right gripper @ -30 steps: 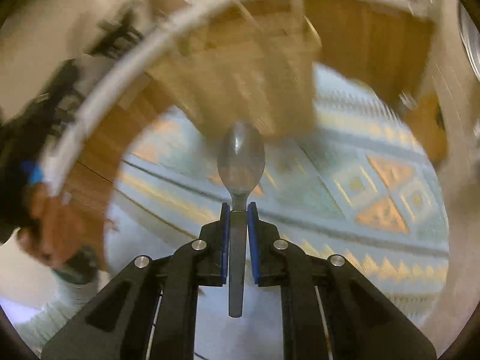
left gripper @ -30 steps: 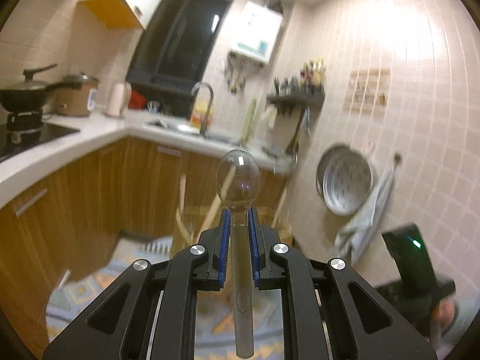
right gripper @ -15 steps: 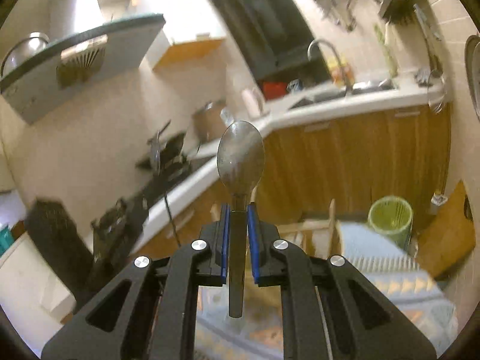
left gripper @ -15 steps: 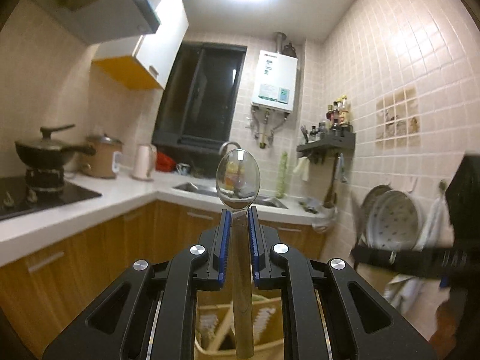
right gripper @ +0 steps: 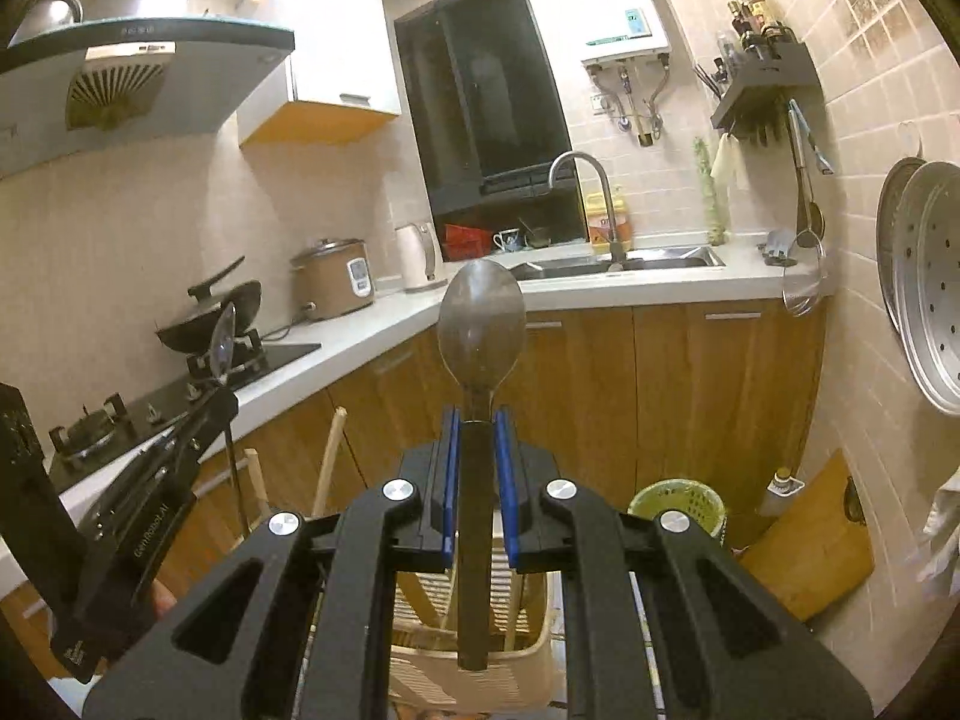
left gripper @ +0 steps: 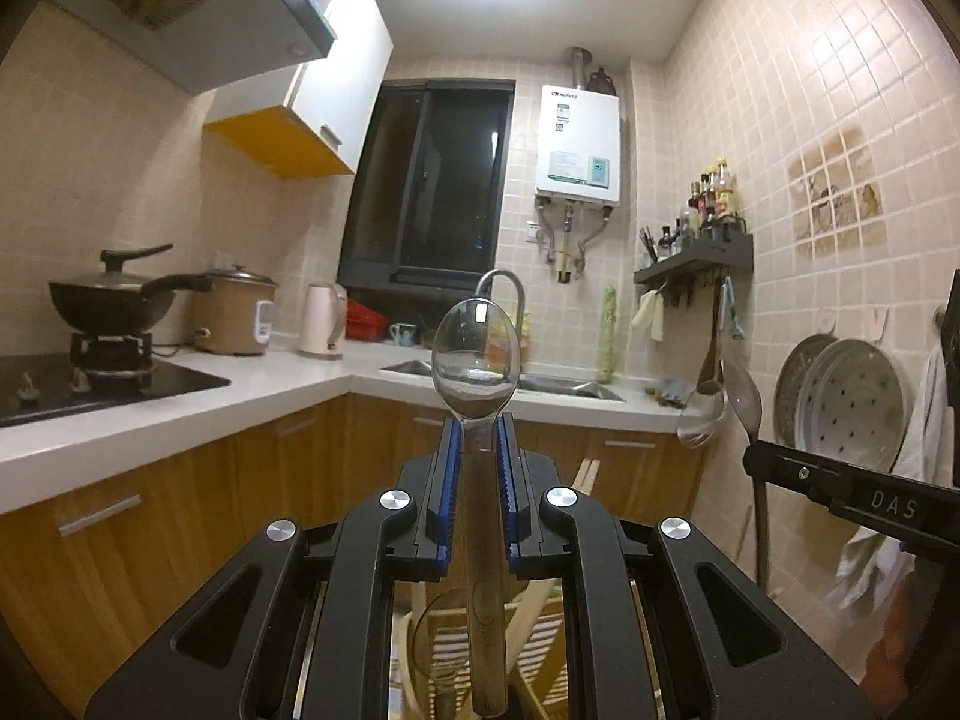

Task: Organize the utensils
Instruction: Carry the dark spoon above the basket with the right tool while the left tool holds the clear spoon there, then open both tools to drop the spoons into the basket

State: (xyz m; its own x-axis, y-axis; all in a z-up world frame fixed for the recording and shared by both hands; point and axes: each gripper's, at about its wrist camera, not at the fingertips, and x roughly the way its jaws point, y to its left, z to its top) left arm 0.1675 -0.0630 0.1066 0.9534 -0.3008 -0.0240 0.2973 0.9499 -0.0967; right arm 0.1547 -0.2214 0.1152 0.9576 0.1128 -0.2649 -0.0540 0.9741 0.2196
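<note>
Clear glass-like spoon [left gripper: 474, 354] upright, bowl up, dark metal spoon [right gripper: 482, 324] upright, bowl up, both held aloft

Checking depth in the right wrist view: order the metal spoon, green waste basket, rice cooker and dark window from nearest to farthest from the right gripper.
1. Dull metal spoon, clamped in the right gripper.
2. Green mesh waste basket, lower right, on the floor.
3. Brown rice cooker, left, on the counter.
4. Dark window, back wall.

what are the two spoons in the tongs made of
The clear glossy spoon in the left tongs looks like transparent plastic, possibly glass: the sink and counter show through its bowl, and it carries bright highlights. The dull grey spoon in the right tongs looks like brushed metal, probably stainless steel: opaque, with a soft satin sheen.
</note>
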